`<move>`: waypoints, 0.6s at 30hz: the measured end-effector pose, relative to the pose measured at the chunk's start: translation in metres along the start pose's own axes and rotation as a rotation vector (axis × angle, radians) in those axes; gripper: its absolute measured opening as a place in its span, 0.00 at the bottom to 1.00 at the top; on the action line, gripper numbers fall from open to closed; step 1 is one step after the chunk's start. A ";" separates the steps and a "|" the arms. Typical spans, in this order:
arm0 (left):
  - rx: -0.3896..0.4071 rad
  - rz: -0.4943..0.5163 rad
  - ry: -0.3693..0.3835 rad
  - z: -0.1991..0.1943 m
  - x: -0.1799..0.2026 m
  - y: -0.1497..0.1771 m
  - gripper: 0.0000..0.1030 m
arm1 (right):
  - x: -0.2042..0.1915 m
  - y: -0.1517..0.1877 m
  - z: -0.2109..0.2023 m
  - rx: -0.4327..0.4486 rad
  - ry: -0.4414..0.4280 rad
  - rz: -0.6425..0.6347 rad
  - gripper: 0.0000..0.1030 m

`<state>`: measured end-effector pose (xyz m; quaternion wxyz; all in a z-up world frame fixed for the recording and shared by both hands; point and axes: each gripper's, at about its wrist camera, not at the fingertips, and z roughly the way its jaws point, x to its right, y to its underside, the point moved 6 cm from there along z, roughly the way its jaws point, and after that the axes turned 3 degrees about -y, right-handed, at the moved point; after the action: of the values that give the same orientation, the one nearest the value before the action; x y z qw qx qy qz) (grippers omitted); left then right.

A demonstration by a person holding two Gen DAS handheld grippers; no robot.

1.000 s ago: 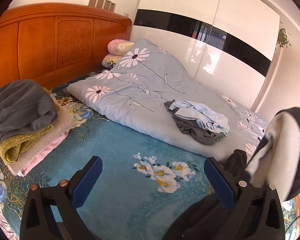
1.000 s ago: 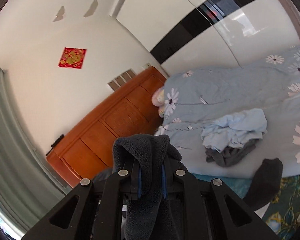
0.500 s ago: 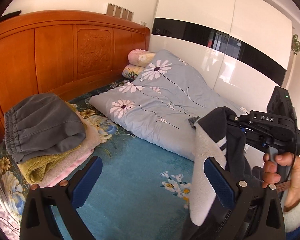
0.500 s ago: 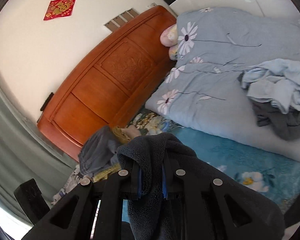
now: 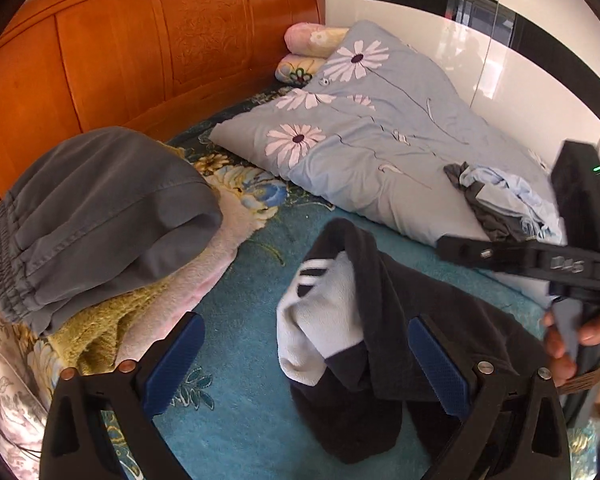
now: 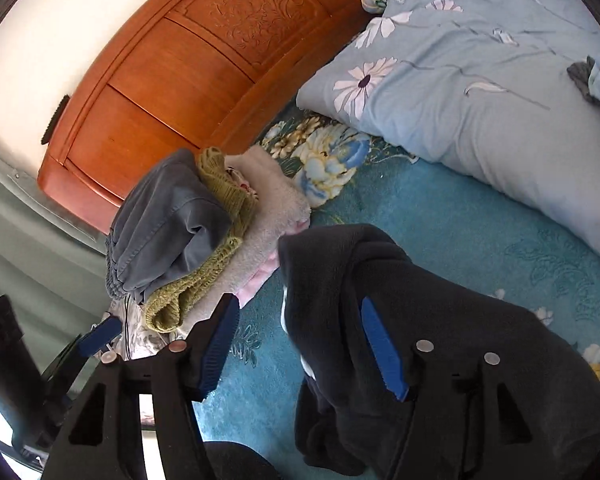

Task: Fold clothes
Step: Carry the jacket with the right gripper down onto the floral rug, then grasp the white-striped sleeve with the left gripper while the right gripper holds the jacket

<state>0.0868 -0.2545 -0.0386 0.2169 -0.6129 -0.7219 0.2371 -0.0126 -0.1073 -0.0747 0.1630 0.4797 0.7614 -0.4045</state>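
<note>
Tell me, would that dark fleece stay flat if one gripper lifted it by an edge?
Probably not. The dark fleece already slumps in soft folds on the bed, so it would likely droop. Its thick pile suggests bulk without much weight, and pads should catch on it. The right gripper's jaws are opening around it.

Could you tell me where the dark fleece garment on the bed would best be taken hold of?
Probably the raised dark fold of the fleece garment, approached from above: it stands up as a ridge over the white lining, clear of the folded stack, so the tongs could straddle it.
</note>
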 end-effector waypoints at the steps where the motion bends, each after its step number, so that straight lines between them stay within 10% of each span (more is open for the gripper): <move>1: -0.021 0.030 0.003 0.011 0.003 0.000 1.00 | 0.004 0.000 -0.018 0.029 0.016 -0.018 0.63; 8: -0.185 0.100 -0.004 0.094 0.000 0.017 1.00 | 0.074 0.068 -0.120 0.075 0.255 -0.040 0.67; 18: -0.324 0.038 -0.030 0.173 -0.014 0.038 0.99 | 0.100 0.179 -0.087 -0.131 0.410 -0.116 0.67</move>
<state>0.0148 -0.2766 -0.1991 0.1000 -0.6497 -0.7421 0.1306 0.1053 0.0583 -0.1670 0.0119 0.4959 0.8294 -0.2569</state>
